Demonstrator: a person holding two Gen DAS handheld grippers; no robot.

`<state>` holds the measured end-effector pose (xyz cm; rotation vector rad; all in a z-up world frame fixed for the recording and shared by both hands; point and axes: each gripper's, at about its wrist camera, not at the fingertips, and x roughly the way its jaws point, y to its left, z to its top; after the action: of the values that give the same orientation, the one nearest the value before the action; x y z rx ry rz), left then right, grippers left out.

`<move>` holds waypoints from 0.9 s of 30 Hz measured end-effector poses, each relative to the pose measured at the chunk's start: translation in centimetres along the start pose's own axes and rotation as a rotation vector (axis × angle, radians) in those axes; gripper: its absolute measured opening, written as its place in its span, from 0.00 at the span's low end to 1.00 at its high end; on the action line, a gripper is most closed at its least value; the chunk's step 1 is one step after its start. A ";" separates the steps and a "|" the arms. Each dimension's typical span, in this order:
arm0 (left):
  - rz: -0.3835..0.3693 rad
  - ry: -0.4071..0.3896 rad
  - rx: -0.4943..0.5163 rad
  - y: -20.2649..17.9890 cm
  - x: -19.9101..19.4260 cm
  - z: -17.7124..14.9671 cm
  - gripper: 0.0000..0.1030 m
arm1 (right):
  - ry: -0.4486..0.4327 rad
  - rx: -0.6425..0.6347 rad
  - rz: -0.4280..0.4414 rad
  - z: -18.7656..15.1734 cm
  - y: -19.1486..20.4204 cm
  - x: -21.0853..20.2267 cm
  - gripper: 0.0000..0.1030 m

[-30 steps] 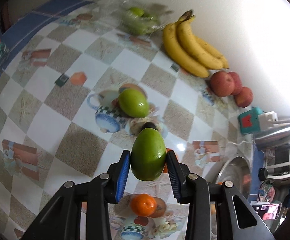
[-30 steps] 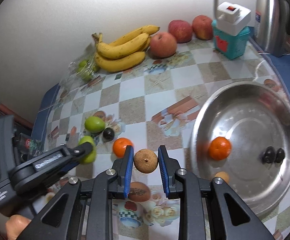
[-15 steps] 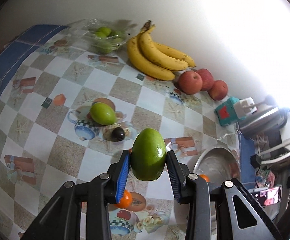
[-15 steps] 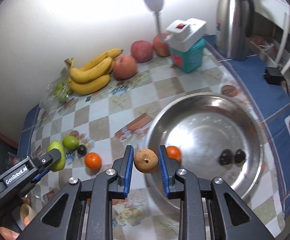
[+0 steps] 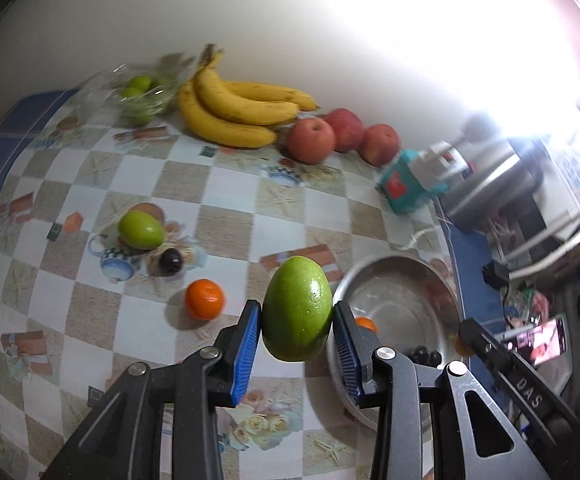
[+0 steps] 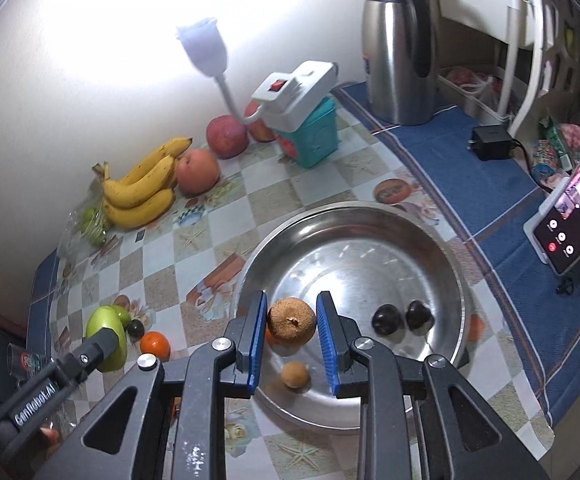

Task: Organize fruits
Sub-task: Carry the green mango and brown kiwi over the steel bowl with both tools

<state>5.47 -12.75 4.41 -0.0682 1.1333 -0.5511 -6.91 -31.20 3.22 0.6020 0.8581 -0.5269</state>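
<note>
My left claw point(image 5: 297, 318) pinches a green mango point(image 5: 297, 314) across its middle, blue pads point(image 5: 246, 350) pressed on both flanks with the long axis upright, so the fruit hangs clear of the table. In the left wrist view it sits at lower centre, and the steel bowl point(image 5: 441, 280) shows just right of it. I judge I am carrying it toward that bowl.

My right claw point(image 6: 292, 322) is clamped on a small brown round fruit point(image 6: 291, 322), held high between the pads at the centre of the right wrist view, directly over the bowl's near side point(image 6: 329, 420). It looks ready to drop, since nothing lies between it and the metal below.

The bowl already holds two dark plums point(image 6: 387, 319) toward its right, a smaller brown fruit point(image 6: 295, 375) at the lower middle, and an orange sliver peeking from behind my held fruit, probably a tangerine, though most of it is hidden.

Loose on the checked cloth, left of the bowl, are a tangerine point(image 5: 204, 299), a dark plum point(image 5: 170, 260) and a second green mango point(image 5: 141, 230). Along the wall at the top of the left view lie bananas point(image 5: 238, 114), three red apples point(image 5: 311, 140) and a clear bag of green fruit point(image 5: 142, 94). These seem parked in groups by kind.
</note>
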 end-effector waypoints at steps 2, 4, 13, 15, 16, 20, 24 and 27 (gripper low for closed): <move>-0.007 0.003 0.035 -1.2 0.0 -0.4 0.38 | -0.010 0.010 -0.002 0.0 -0.5 -0.4 0.25; -0.014 0.007 0.071 -2.4 0.1 -0.8 0.38 | -0.017 0.020 -0.005 0.1 -1.0 -0.7 0.25; -0.027 0.012 0.191 -6.6 0.6 -1.9 0.39 | -0.051 0.080 -0.017 0.7 -3.7 -2.0 0.26; -0.021 0.005 0.214 -7.3 0.6 -2.0 0.39 | -0.054 0.091 -0.019 0.8 -4.3 -2.1 0.26; -0.020 -0.002 0.231 -7.8 0.5 -2.2 0.39 | -0.056 0.099 -0.017 0.9 -4.6 -2.2 0.26; -0.016 -0.005 0.264 -8.9 0.5 -2.4 0.39 | -0.059 0.114 -0.021 1.2 -5.4 -2.4 0.26; -0.011 -0.001 0.289 -10.0 1.0 -2.3 0.39 | -0.066 0.131 -0.024 1.3 -6.2 -2.6 0.26; -0.007 0.016 0.294 -10.4 1.7 -2.3 0.39 | -0.061 0.146 -0.020 1.4 -6.9 -2.3 0.26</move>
<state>0.01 -21.99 5.32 0.1860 1.0572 -0.7202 -11.91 -36.62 3.96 0.7078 0.7733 -0.6263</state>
